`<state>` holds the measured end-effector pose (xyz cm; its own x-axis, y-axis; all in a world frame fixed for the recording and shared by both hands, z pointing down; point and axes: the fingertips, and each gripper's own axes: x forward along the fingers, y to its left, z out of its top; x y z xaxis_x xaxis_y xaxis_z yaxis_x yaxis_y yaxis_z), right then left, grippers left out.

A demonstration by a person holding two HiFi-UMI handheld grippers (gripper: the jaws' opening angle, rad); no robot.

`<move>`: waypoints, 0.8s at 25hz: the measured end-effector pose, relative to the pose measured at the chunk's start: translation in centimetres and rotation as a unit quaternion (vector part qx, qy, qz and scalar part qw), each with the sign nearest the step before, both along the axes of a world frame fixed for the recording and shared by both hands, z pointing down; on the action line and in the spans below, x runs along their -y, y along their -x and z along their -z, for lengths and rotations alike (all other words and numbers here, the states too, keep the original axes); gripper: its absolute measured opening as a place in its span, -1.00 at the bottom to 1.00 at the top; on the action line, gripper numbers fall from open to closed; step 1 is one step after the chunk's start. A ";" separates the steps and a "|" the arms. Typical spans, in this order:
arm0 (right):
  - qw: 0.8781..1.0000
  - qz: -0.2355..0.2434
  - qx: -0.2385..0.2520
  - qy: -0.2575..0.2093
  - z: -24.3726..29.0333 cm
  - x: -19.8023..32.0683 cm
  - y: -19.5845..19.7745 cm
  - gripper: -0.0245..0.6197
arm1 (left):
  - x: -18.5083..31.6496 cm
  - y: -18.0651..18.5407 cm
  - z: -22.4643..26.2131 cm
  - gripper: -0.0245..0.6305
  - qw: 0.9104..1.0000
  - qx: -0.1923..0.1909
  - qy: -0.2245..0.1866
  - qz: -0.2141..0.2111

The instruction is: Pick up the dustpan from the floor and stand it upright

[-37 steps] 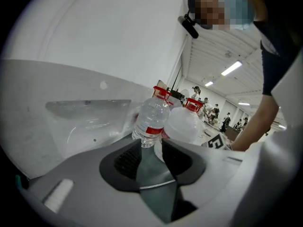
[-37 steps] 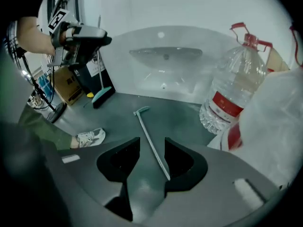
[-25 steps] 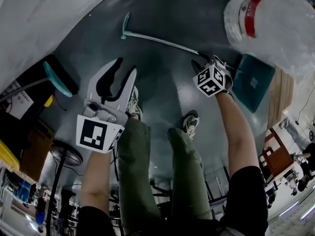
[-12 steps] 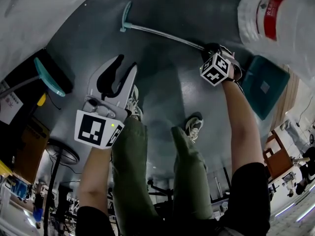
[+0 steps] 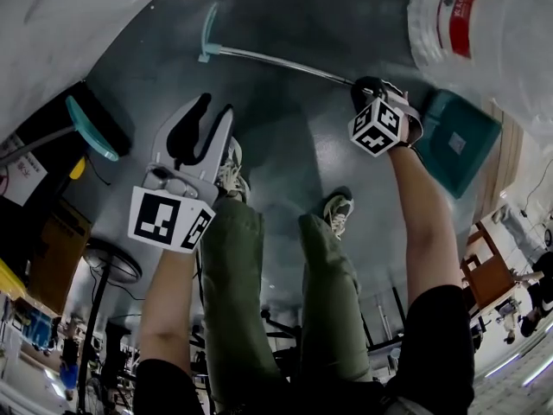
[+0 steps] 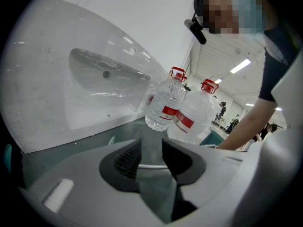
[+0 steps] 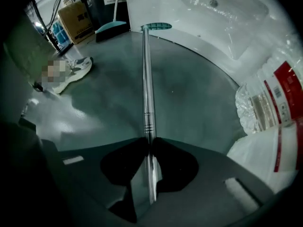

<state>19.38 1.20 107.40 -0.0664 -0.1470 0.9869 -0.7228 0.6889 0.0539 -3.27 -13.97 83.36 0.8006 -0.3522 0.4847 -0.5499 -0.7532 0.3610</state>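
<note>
The right claw (image 7: 150, 138) has just been closing and now pinches the slim silver metal handle (image 7: 147, 79) of the teal plastic dustpan (image 5: 458, 141), which lies on the dark grey floor (image 5: 294, 137) at the frame's right. The lift looks ready to begin. The left claw (image 6: 151, 148) hangs spread and empty.

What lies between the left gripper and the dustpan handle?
Nothing but bare grey floor, as the head view shows; the open left gripper hangs short of the dustpan handle.
</note>
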 end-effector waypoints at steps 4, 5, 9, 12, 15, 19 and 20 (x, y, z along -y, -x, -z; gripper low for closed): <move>0.999 -0.014 0.028 -0.025 3.6 0.5 1.3 -0.70 | -0.9 -0.8 1.3 -0.41 1.000 0.004 0.030 0.003; 0.999 -0.022 0.035 -0.032 4.5 0.7 1.7 -0.70 | -1.0 -1.0 1.6 -0.40 0.999 0.004 0.039 0.004; 0.994 -0.056 0.068 -0.060 8.1 2.0 3.6 -0.70 | -0.4 -1.6 3.8 -0.39 0.999 0.005 0.043 0.013; 0.990 -0.076 0.090 -0.082 10.5 3.0 4.9 -0.70 | 1.0 -2.2 5.9 -0.36 0.999 0.003 0.032 0.019; 0.986 -0.086 0.102 -0.101 12.6 3.9 6.0 -0.70 | 3.0 -2.6 8.0 -0.24 0.999 -0.001 0.021 0.027; 0.981 -0.091 0.118 -0.125 15.2 4.8 7.5 -0.70 | 5.7 -2.9 10.1 -0.18 0.999 -0.007 0.017 0.044; 0.980 -0.091 0.122 -0.131 15.7 5.1 7.8 -0.70 | 6.1 -3.1 10.7 -0.18 0.999 -0.011 0.017 0.046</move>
<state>11.60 -3.86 91.66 -0.2446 -0.4244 0.8718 -0.8457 0.5332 0.0223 -0.21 -20.11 72.70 0.7767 -0.4073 0.4804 -0.6071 -0.6871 0.3991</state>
